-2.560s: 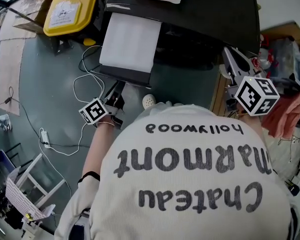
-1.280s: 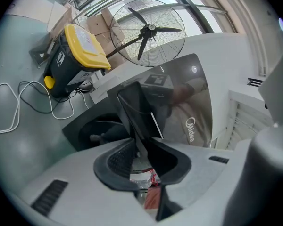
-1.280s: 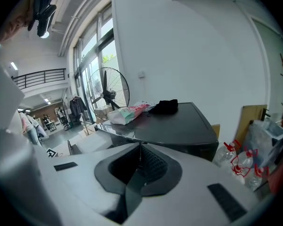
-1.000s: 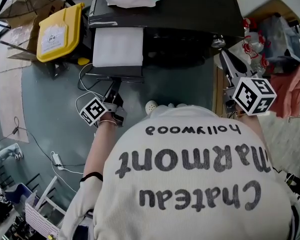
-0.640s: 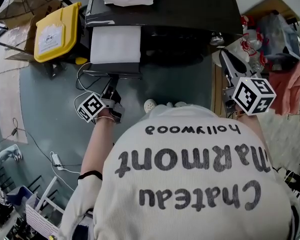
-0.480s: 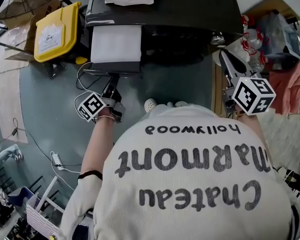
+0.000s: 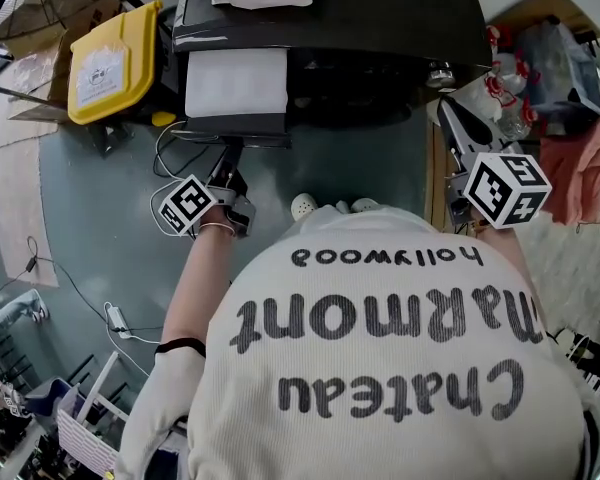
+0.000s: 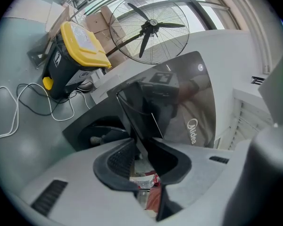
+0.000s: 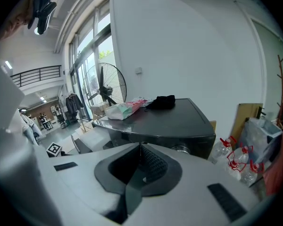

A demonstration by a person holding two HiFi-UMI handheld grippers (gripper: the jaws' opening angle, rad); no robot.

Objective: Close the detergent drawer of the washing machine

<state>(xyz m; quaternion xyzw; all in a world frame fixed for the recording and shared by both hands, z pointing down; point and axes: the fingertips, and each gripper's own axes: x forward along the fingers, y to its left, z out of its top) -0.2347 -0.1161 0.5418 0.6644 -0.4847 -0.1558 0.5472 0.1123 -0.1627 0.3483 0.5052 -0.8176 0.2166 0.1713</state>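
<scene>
Pushed farther in, the detergent drawer [image 7: 236, 83] is clamped by the left tool [image 8: 140, 145]; the right tool [image 9: 140, 149] is held closed.

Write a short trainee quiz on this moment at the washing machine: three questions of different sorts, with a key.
1. True or false: the right gripper holds a bottle.
2. Multiple choice: what colour is the lid of the bin on the floor beside the washing machine? A red, B yellow, C green.
3. Short answer: which gripper has its jaws on the front of the pulled-out detergent drawer?

Key
1. False: its jaws are together with nothing between them.
2. B.
3. The left gripper.
</scene>
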